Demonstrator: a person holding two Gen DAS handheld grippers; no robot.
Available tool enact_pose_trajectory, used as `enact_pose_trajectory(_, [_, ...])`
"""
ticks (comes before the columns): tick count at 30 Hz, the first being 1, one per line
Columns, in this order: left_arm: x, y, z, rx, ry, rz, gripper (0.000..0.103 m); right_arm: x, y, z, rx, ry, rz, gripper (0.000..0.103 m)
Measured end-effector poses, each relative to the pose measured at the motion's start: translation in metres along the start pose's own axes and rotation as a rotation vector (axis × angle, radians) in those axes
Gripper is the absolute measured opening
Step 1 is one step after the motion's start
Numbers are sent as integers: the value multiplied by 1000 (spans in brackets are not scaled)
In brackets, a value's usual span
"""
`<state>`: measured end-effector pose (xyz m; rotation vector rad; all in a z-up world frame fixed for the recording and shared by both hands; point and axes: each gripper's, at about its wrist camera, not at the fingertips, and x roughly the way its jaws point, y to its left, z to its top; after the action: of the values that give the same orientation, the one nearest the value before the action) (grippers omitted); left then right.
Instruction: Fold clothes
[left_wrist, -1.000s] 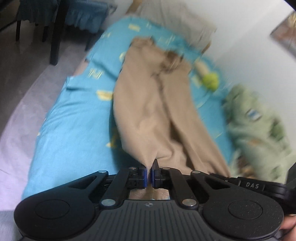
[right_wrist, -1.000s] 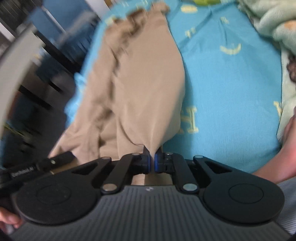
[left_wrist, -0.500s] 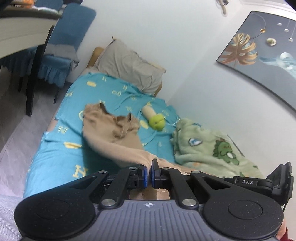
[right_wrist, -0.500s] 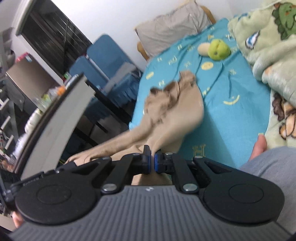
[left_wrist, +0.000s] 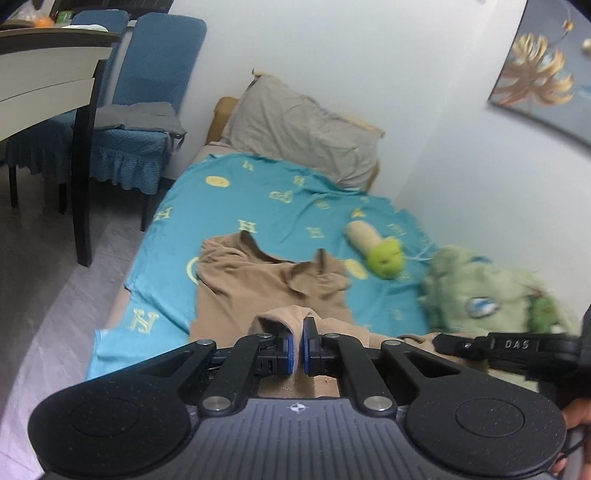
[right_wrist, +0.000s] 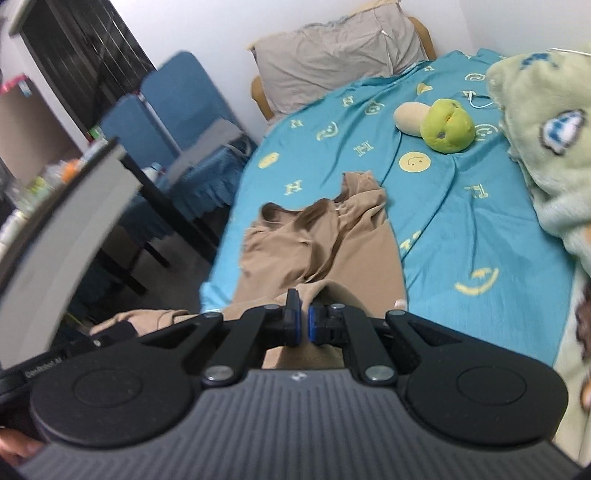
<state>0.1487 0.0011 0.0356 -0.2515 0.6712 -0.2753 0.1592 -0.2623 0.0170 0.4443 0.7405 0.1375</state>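
A tan pair of trousers (left_wrist: 258, 284) lies on the bed's turquoise sheet (left_wrist: 258, 199), waistband toward the pillow, legs running back to me. It also shows in the right wrist view (right_wrist: 325, 240). My left gripper (left_wrist: 298, 341) is shut on a fold of the tan cloth at the leg end. My right gripper (right_wrist: 304, 319) is shut on the tan cloth of the other leg end, with the fabric draped over and under its jaws. Both grippers are at the near end of the bed, side by side.
A grey pillow (left_wrist: 303, 129) lies at the head of the bed. A green and cream plush toy (left_wrist: 376, 247) and a green dinosaur blanket (left_wrist: 498, 295) lie to the right. Blue chairs (left_wrist: 147, 110) and a dark-legged table (left_wrist: 48, 85) stand left of the bed.
Both grippers have pulled back and tipped up from above the trousers to the near end of the bed. The trousers went from hanging stretched to lying flat on the sheet.
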Motion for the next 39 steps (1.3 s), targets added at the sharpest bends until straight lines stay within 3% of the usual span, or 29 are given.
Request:
enact_pose_trajectory(7, [123, 34, -9, 72, 56, 75, 6, 103, -24, 14, -24, 86, -71, 8])
enact_pose_trajectory(11, [178, 56, -27, 53, 135, 106, 6, 156, -31, 11, -82, 143, -134, 8])
enact_pose_trajectory(13, [195, 58, -35, 94, 154, 117, 7, 177, -35, 8, -69, 181, -159, 9])
enact_pose_trajectory(17, [200, 61, -35, 86, 158, 110, 7, 200, -42, 7, -60, 230, -184, 9])
enact_pose_trajectory(24, [187, 50, -30, 125, 143, 111, 11, 200, -45, 12, -22, 252, -178, 9])
enact_pose_trajectory(25, [180, 46, -28, 142, 135, 111, 14, 199, -44, 13, -28, 253, -178, 10])
enact_pose_trajectory(27, [163, 38, -24, 169, 96, 121, 44, 197, -40, 17, -56, 260, -180, 11])
enact_pose_trajectory(28, [153, 34, -21, 168, 69, 128, 51, 193, -37, 19, -69, 258, -178, 18])
enact_pose_trajectory(29, [142, 30, -18, 164, 41, 135, 57, 184, -34, 20, -80, 248, -174, 48])
enact_pose_trajectory(30, [130, 26, -15, 157, 16, 133, 63, 174, -29, 22, -95, 219, -170, 66])
enact_pose_trajectory(31, [117, 21, -13, 157, -9, 123, 67, 159, -23, 23, -116, 166, -166, 90])
enact_pose_trajectory(33, [91, 11, -12, 169, -65, 107, 90, 128, -11, 25, -155, 54, -158, 90])
enact_pose_trajectory(35, [65, 2, -13, 193, -123, 107, 98, 94, 0, 21, -179, -61, -145, 90])
enact_pose_trajectory(39, [26, -14, -24, 257, -160, 91, 103, 42, 16, 1, -205, -139, -102, 90])
